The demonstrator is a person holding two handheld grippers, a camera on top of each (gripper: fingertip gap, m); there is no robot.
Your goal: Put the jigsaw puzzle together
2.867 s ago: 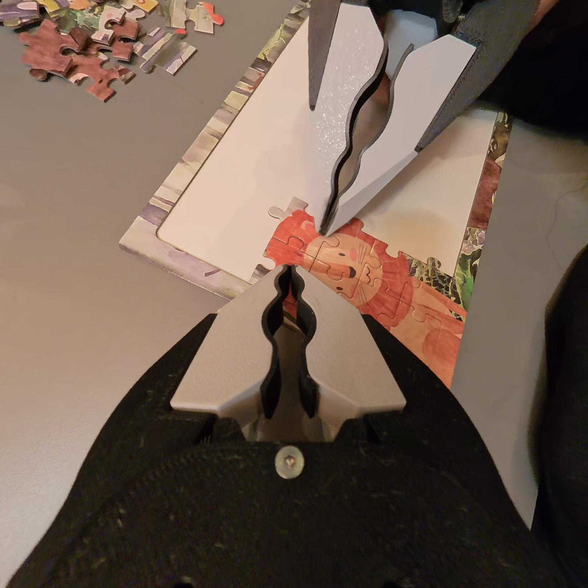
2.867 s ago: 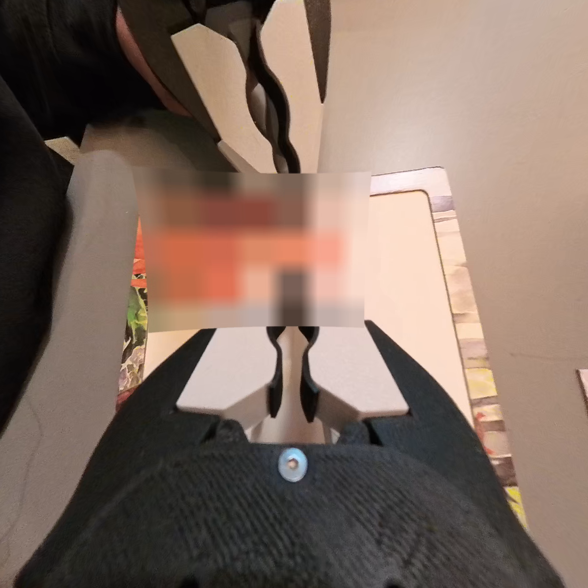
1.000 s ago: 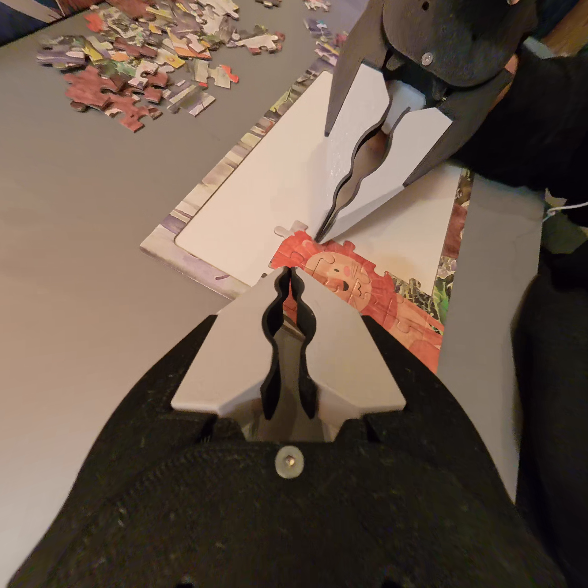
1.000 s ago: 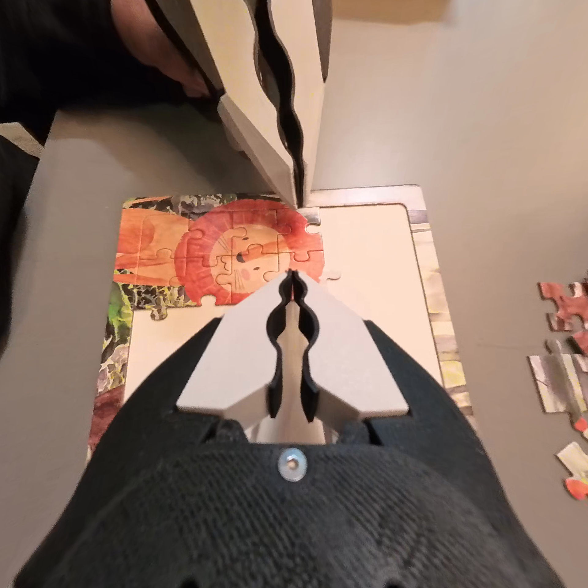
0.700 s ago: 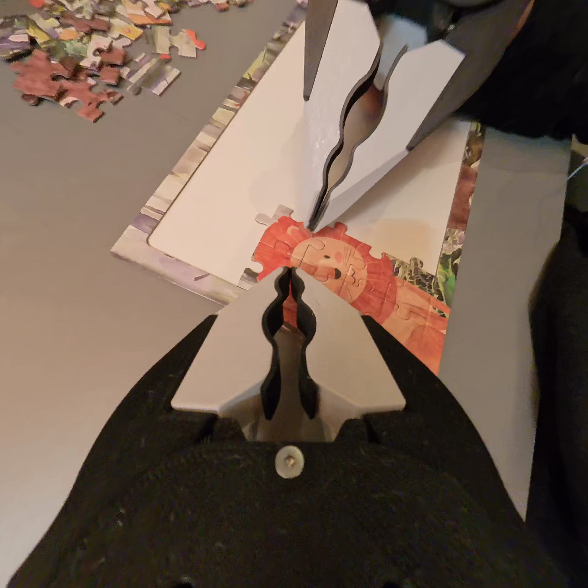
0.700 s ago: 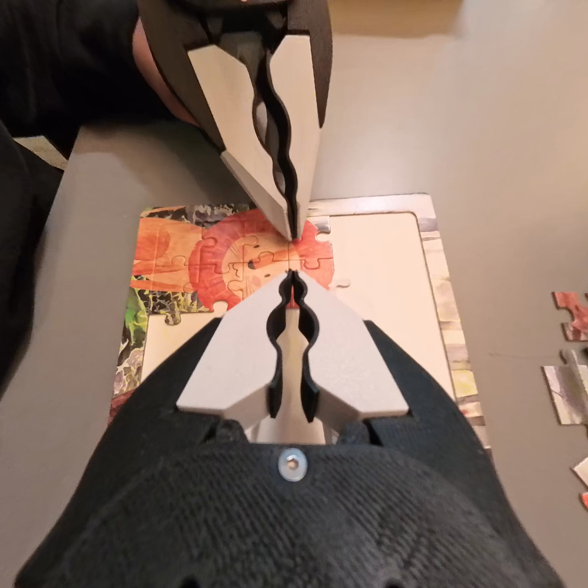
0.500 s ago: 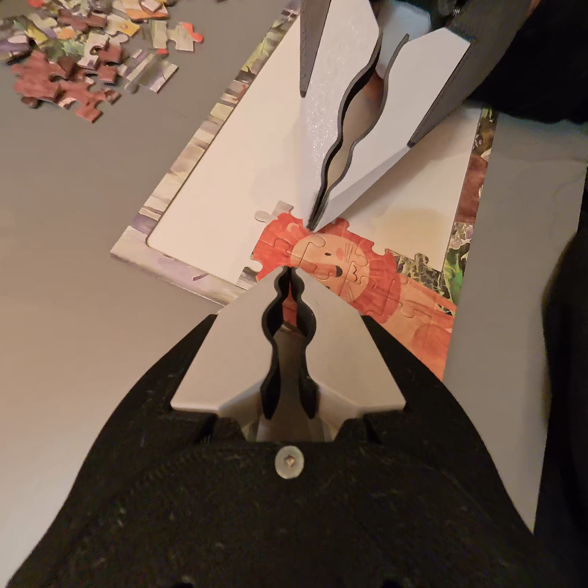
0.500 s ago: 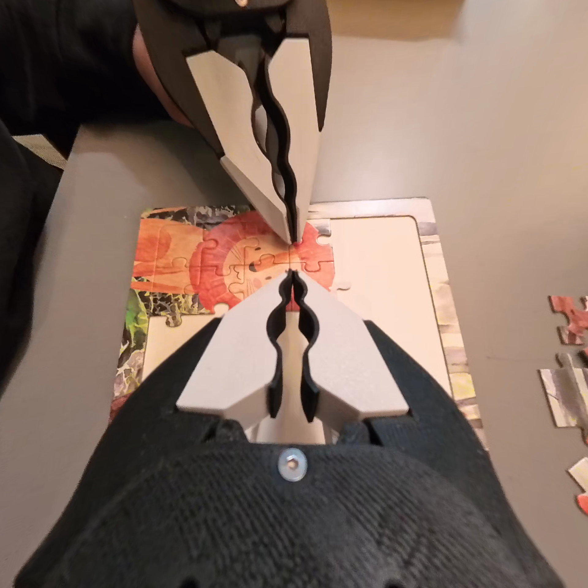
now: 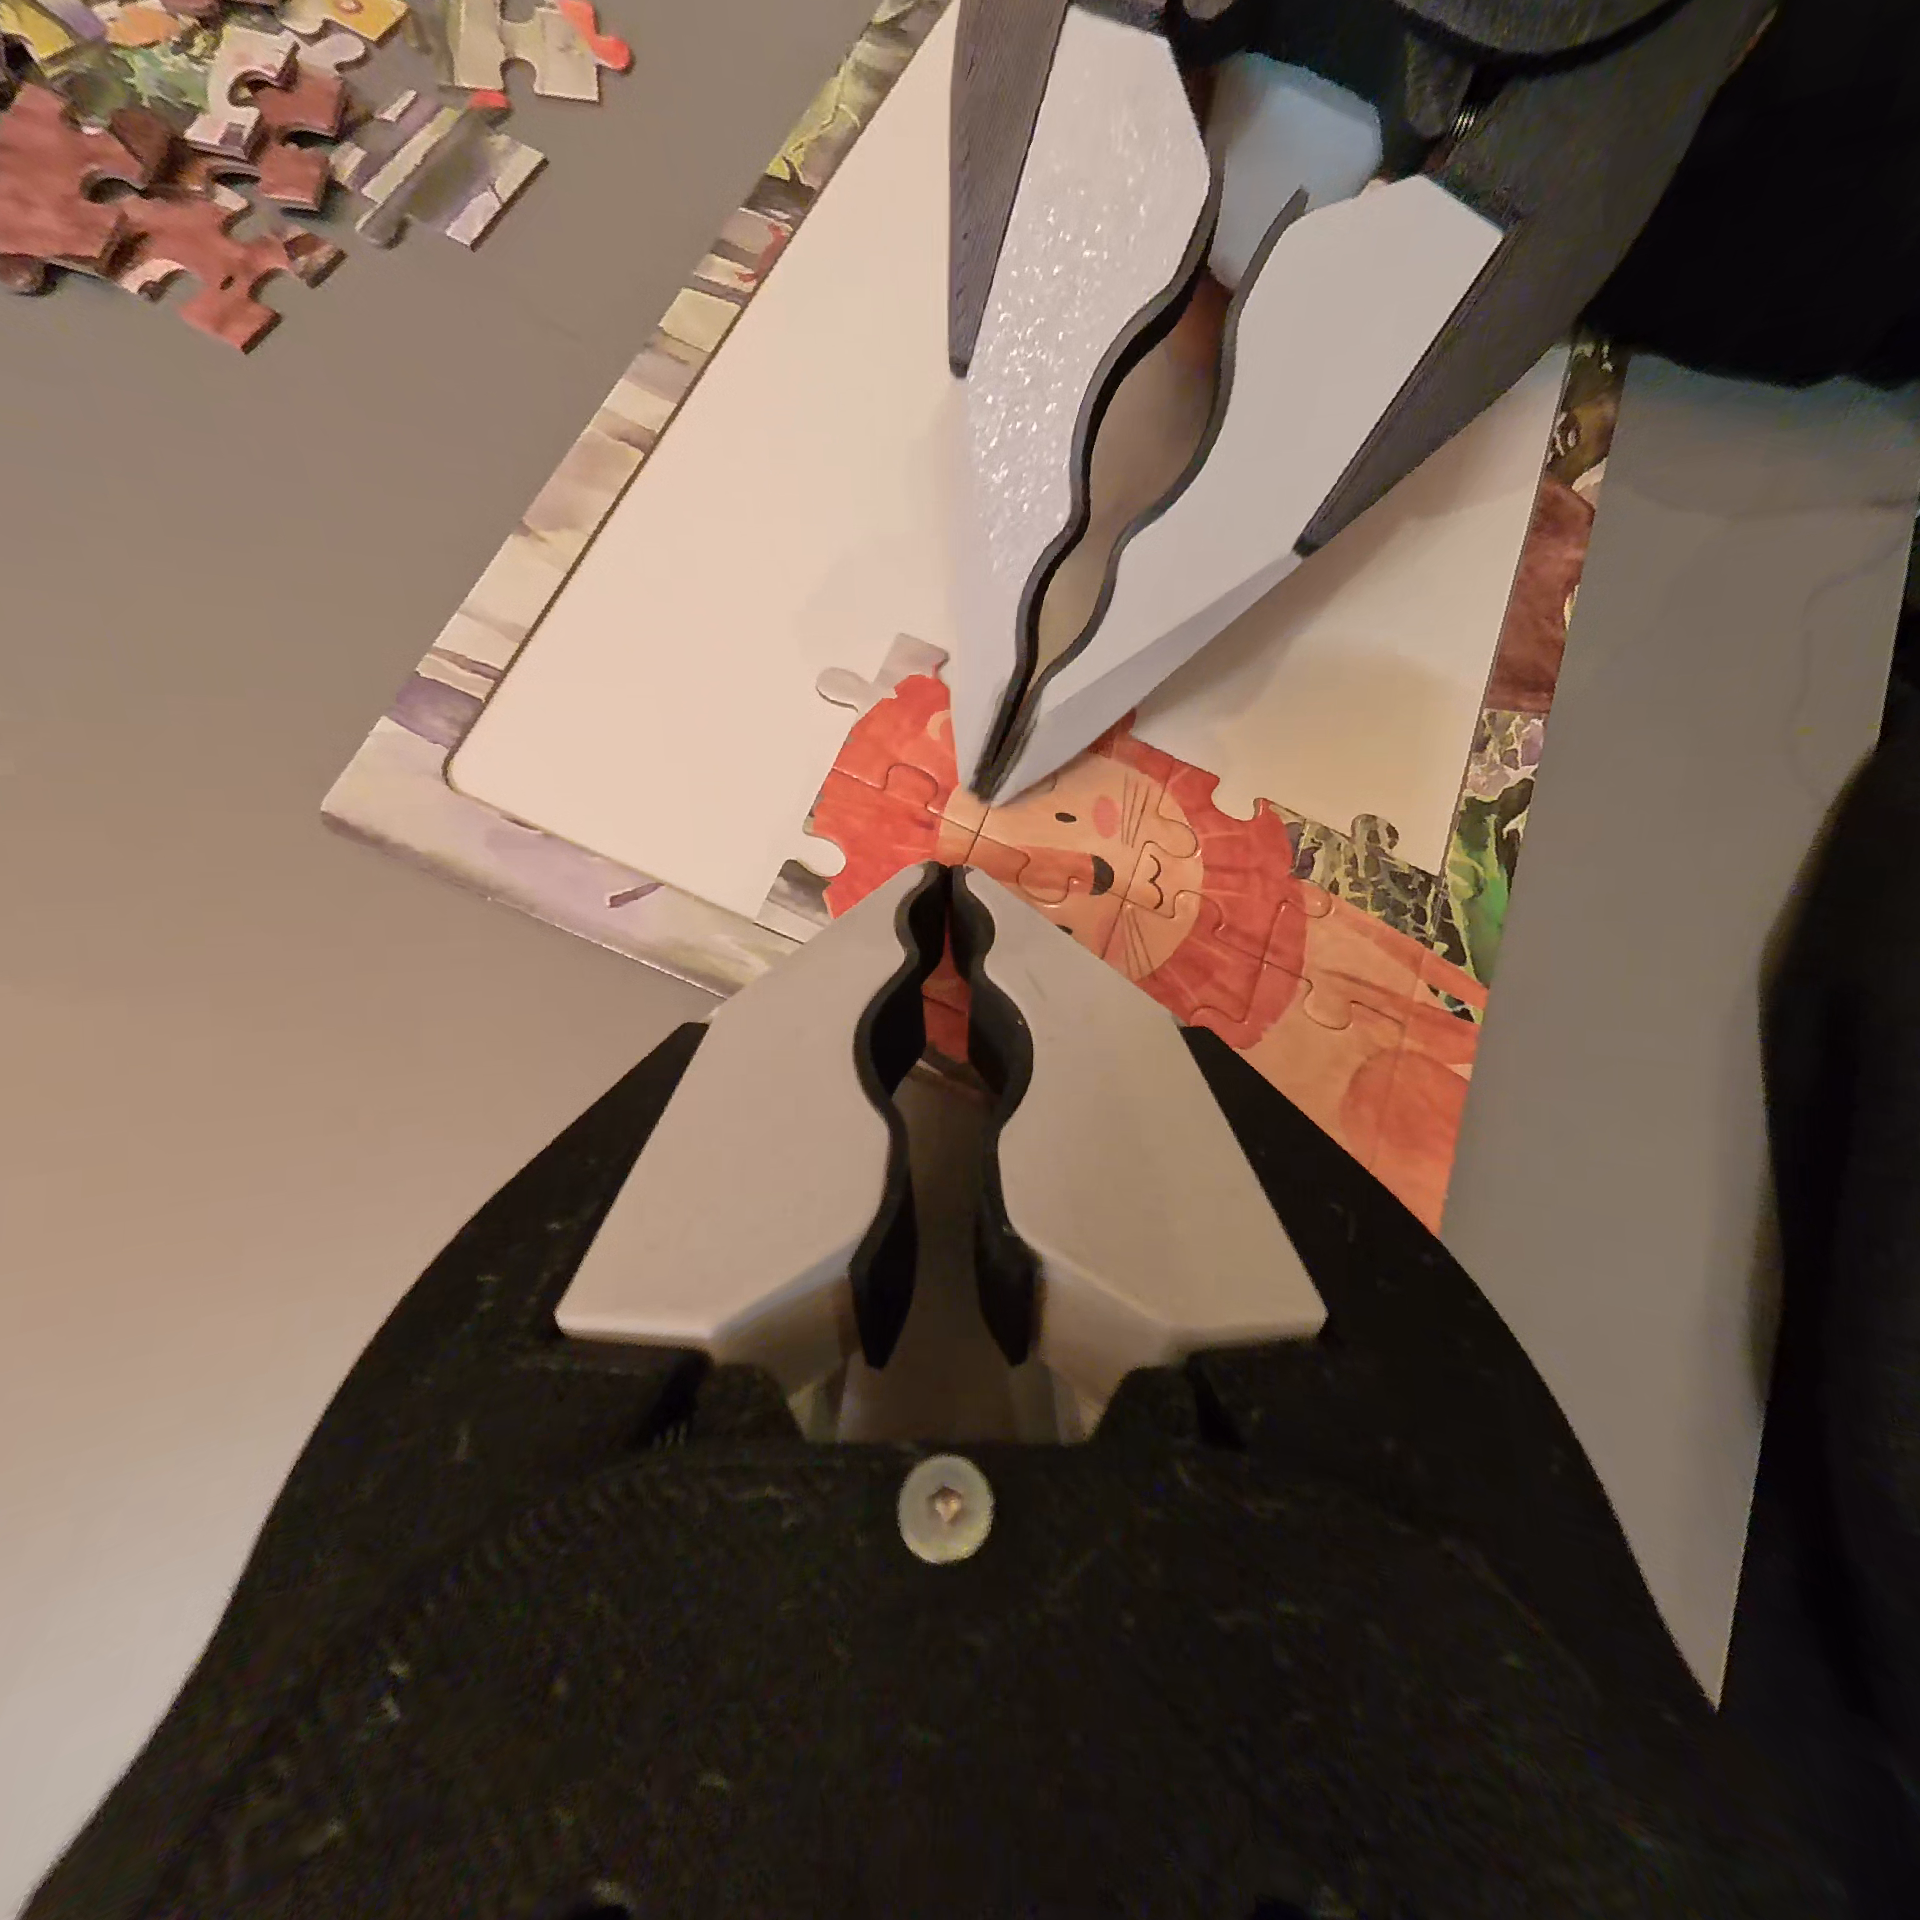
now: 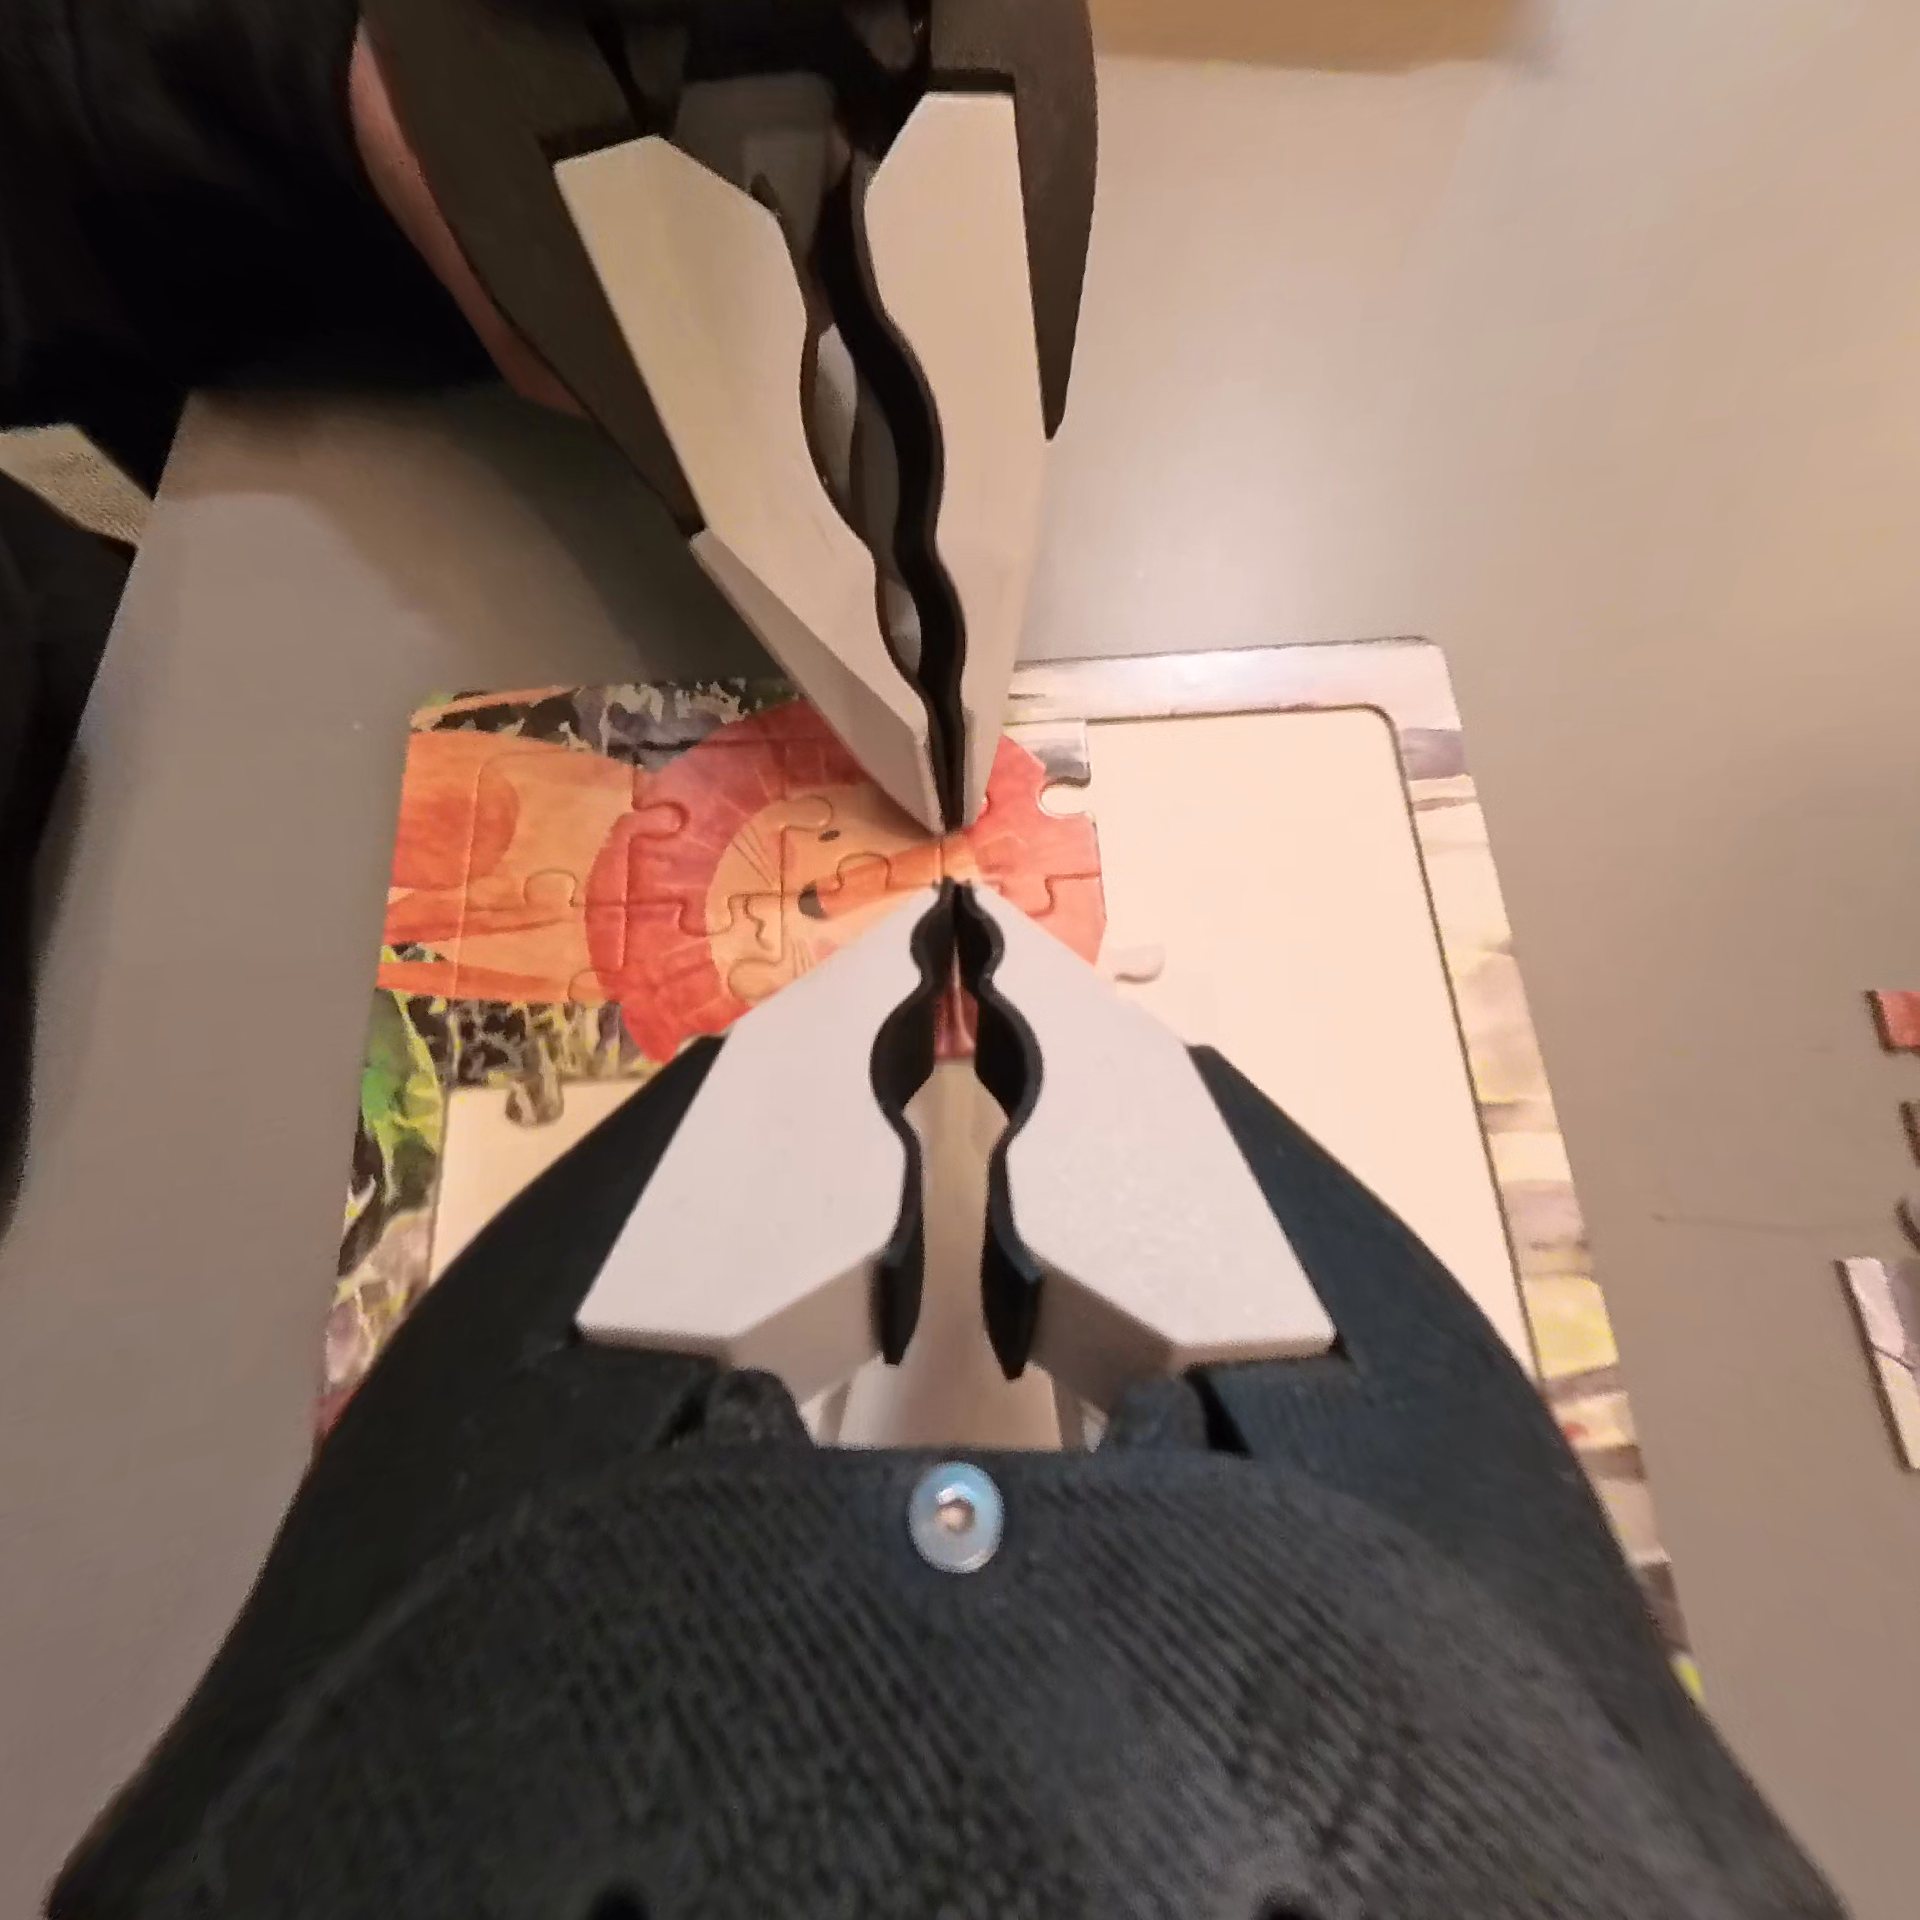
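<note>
The puzzle tray (image 9: 675,623) lies on the grey table with a painted border and a bare white inside. A block of joined pieces showing an orange lion (image 9: 1143,862) fills its near corner. My left gripper (image 9: 948,875) is shut and empty, with its tips down at the lion's mane. My right gripper (image 9: 987,792) is shut and empty; it comes in from above, tips on the lion's head just beyond the left tips. In the right wrist view my right gripper (image 10: 951,896) and left gripper (image 10: 948,823) meet tip to tip over the lion (image 10: 665,883) in the tray (image 10: 1247,935).
A heap of loose puzzle pieces (image 9: 208,177) lies on the table at the far left of the tray. A few loose pieces (image 10: 1886,1361) show at the right edge of the right wrist view. A dark sleeve (image 9: 1849,1143) lies along the right table edge. The grippers are tip to tip, or close to it. Left tips and right tips are each some 5 cm from the lion (image 10: 665,883). The left camera catches it too, in the left wrist view (image 9: 1222,950).
Both grippers have come lower and closer together. The right tips moved from the mane's edge onto the lion's head, almost touching the left tips. Both stayed shut.
</note>
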